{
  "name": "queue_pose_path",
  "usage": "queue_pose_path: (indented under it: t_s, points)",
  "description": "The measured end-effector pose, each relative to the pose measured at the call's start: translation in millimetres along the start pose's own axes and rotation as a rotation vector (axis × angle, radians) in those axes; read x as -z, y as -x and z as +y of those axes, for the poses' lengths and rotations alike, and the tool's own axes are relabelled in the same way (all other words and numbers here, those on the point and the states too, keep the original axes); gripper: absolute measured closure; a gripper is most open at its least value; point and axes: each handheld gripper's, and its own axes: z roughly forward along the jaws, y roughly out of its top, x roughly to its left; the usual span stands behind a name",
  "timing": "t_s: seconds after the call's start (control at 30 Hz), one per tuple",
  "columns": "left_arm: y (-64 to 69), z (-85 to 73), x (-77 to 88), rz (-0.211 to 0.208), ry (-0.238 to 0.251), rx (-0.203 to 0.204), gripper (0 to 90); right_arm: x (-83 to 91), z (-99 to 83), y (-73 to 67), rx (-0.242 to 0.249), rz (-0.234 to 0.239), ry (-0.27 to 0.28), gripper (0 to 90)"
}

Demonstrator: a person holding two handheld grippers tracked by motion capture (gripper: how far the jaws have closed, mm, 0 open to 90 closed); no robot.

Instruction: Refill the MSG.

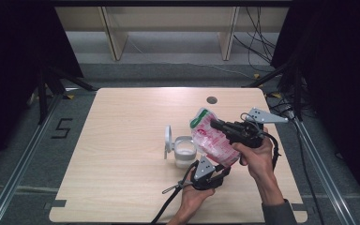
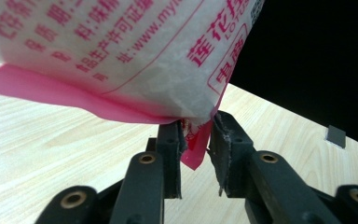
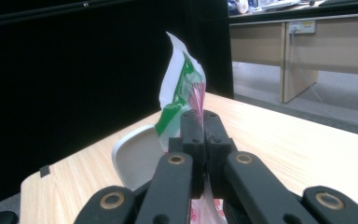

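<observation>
So the pouch (image 1: 212, 137) is held up off the bench (image 1: 122, 154), tilted, just right of the open white jar (image 1: 184, 151) with its flip lid (image 1: 168, 139) standing up, and this looks like the set-up for tipping the contents in. Going left to right: the left gripper (image 1: 209, 176) sits at the bag's low corner, and in the left gripper view its jaws stand a bit apart with the pink seam (image 2: 193, 145) between them; the near pad (image 2: 171, 140) may brush it, but it doesn't look clamped. I'd either pinch that corner properly or back right off, because a half grip lets the film slide. The right gripper (image 1: 214, 124) is closed tight on the pouch near its green and white top (image 3: 179, 88), so that one carries the weight; keep it steady and bring the mouth over the jar before tilting further. Hard to say if the top is actually torn open, and the jar's far side sits behind the bag.
</observation>
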Motion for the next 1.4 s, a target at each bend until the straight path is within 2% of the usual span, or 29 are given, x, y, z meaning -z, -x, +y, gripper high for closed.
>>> queue_pose_path:
  t_s: [0.07, 0.13, 0.2, 0.23, 0.27, 0.33, 0.4, 0.43, 0.5, 0.53, 0.57, 0.6, 0.63, 0.7, 0.73, 0.77, 0.87, 0.9, 0.93, 1.0, 1.07, 1.1, 1.13, 1.17, 1.2, 1.3, 1.33, 1.37, 1.4]
  points:
    - [0.5, 0.4, 0.8, 0.004, -0.008, 0.002, 72.6, 0.1, 0.0, -1.1, -0.004, -0.006, 0.002, 90.0]
    - [0.5, 0.5, 1.0, 0.001, -0.012, 0.007, 71.2, 0.8, -0.2, -0.7, 0.017, -0.021, 0.0, 90.0]
    - [1.0, 0.6, 1.9, 0.016, -0.021, -0.003, 68.9, 2.0, -0.5, -0.6, 0.007, -0.027, -0.003, 90.0]
    - [0.8, 0.6, 2.2, 0.015, -0.026, -0.005, 68.8, 2.9, -0.4, 0.6, 0.018, -0.037, 0.006, 90.0]
    - [0.8, 0.2, 1.8, 0.008, -0.021, -0.003, 68.6, 3.8, -1.2, -0.7, -0.01, -0.034, 0.003, 90.0]
    - [2.2, 0.2, 2.1, 0.01, -0.026, 0.001, 66.4, 5.5, -1.9, 2.4, 0.008, -0.044, 0.012, 90.0]
    - [3.5, -0.2, 2.3, 0.0, -0.018, 0.013, 64.3, 7.6, -2.5, 2.5, -0.02, -0.048, 0.007, 90.0]
    - [3.8, -0.8, 2.2, -0.01, -0.01, 0.019, 63.1, 9.1, -3.7, 3.4, -0.013, -0.047, 0.01, 90.0]
    - [5.4, -0.4, 5.0, 0.005, -0.027, 0.017, 61.5, 11.7, -4.4, 6.6, 0.015, -0.061, 0.002, 90.0]
    - [5.7, -0.8, 5.1, -0.003, -0.019, 0.019, 60.4, 13.2, -5.5, 5.3, -0.021, -0.063, -0.002, 90.0]
    - [5.3, -1.1, 5.2, -0.011, -0.014, 0.021, 59.6, 13.8, -6.6, 7.5, -0.012, -0.059, 0.002, 90.0]
    - [5.6, -1.1, 6.0, -0.009, -0.018, 0.022, 57.8, 14.6, -7.7, 6.2, -0.045, -0.068, 0.005, 90.0]
    - [5.8, -1.1, 6.4, -0.007, -0.024, 0.017, 57.3, 14.5, -9.7, 9.1, -0.025, -0.064, 0.026, 90.0]
    - [6.4, -1.3, 7.5, -0.009, -0.025, 0.006, 57.2, 17.3, -13.5, 11.5, -0.025, -0.061, 0.02, 90.0]
    - [6.9, -1.6, 7.2, -0.02, -0.016, 0.012, 56.1, 18.4, -15.4, 11.3, -0.055, -0.06, 0.021, 90.0]
    - [6.6, -1.2, 9.0, -0.014, -0.027, 0.001, 55.5, 19.7, -17.2, 12.0, -0.064, -0.064, 0.019, 90.0]
    - [7.1, -0.6, 12.2, -0.014, -0.022, -0.01, 55.4, 23.5, -22.3, 16.9, -0.057, -0.072, 0.014, 90.0]
    - [7.7, -0.1, 14.5, -0.002, -0.035, -0.017, 55.1, 23.8, -24.7, 19.3, -0.044, -0.069, 0.03, 90.0]
    - [7.9, 0.0, 16.4, -0.004, -0.033, -0.021, 54.8, 25.3, -25.3, 16.8, -0.093, -0.074, 0.015, 90.0]
    - [8.8, 0.1, 20.8, 0.007, -0.038, -0.036, 53.9, 27.1, -29.4, 20.1, -0.078, -0.08, 0.008, 90.0]
    - [10.5, 0.6, 24.9, -0.005, -0.042, -0.047, 53.6, 28.7, -32.8, 21.6, -0.07, -0.082, 0.023, 90.0]
    - [10.9, 0.9, 27.4, -0.013, -0.044, -0.053, 53.2, 30.7, -34.2, 23.3, -0.056, -0.089, 0.007, 90.0]
    - [12.2, 1.2, 30.6, -0.016, -0.05, -0.062, 52.7, 31.1, -36.0, 23.1, -0.067, -0.094, 0.022, 90.0]
    - [12.7, 0.9, 33.4, -0.017, -0.049, -0.072, 52.0, 33.2, -37.7, 22.1, -0.095, -0.086, 0.013, 90.0]
    - [12.9, 0.3, 36.6, -0.015, -0.049, -0.08, 51.2, 34.7, -39.5, 22.6, -0.096, -0.102, 0.009, 90.0]
    - [11.2, 0.3, 45.6, -0.021, -0.048, -0.072, 50.1, 39.1, -46.1, 28.0, -0.093, -0.104, 0.027, 90.0]
    - [10.9, 1.1, 48.5, -0.025, -0.055, -0.085, 49.8, 41.0, -47.8, 28.3, -0.116, -0.107, 0.026, 90.0]
    - [11.1, 1.4, 50.1, -0.026, -0.051, -0.072, 49.0, 43.1, -48.7, 28.8, -0.126, -0.106, 0.028, 90.0]
    - [11.0, 1.6, 51.5, -0.023, -0.05, -0.066, 48.7, 45.3, -48.6, 30.9, -0.101, -0.113, 0.023, 90.0]
